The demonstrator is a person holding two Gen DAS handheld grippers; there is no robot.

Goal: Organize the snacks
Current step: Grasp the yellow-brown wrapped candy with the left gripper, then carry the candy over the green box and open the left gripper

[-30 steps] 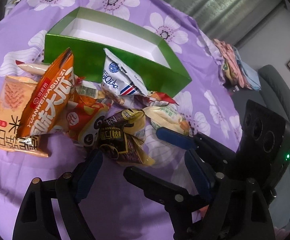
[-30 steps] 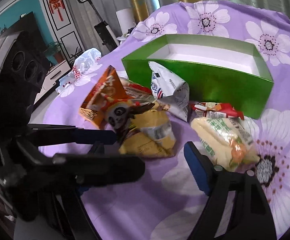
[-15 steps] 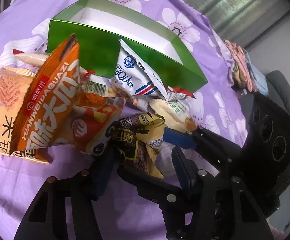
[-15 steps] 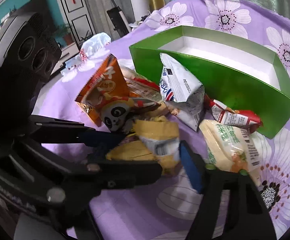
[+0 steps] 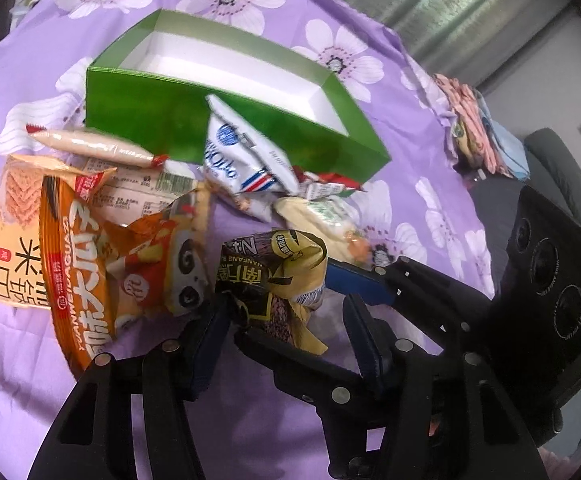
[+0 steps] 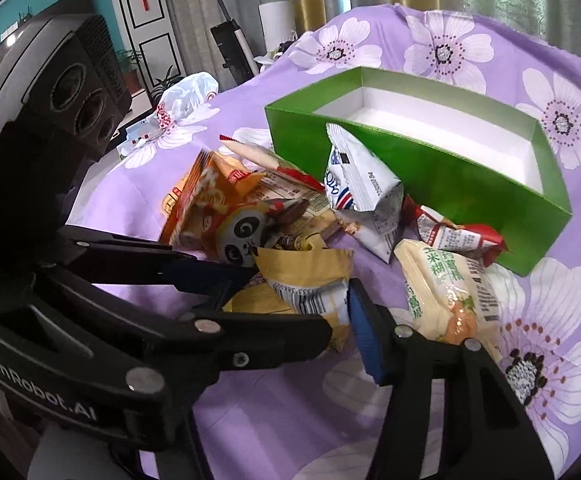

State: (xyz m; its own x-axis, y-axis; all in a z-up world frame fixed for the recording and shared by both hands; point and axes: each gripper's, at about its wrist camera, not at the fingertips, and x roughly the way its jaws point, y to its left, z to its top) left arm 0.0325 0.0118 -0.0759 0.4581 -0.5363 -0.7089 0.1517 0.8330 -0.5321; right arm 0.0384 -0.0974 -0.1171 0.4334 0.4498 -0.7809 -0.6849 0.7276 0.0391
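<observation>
A crumpled yellow and black snack packet (image 5: 274,264) (image 6: 306,268) stands bunched up on the purple cloth. Both grippers cross over it. My left gripper (image 5: 286,340) has the packet between its blue pads, and the left pad touches the packet's lower corner. My right gripper (image 6: 286,300) comes in from the right. Its jaws are closing, its blue pad (image 6: 364,336) lies against the packet's edge, and its other finger is mostly hidden. Behind stands the green box (image 5: 230,136) (image 6: 430,176), white inside with nothing in it.
Loose snacks lie in front of the box: a white and blue packet (image 5: 238,160), an orange packet (image 5: 78,272), a panda packet (image 6: 242,236), a pale corn packet (image 6: 446,292), a red packet (image 6: 458,236) and a sausage stick (image 5: 90,144). Folded clothes (image 5: 474,128) lie at the far right.
Both pairs of jaws have narrowed around the yellow packet. The packet, flat on the cloth a second ago, is now squeezed and bunched upward. Neither hand has shifted much.
</observation>
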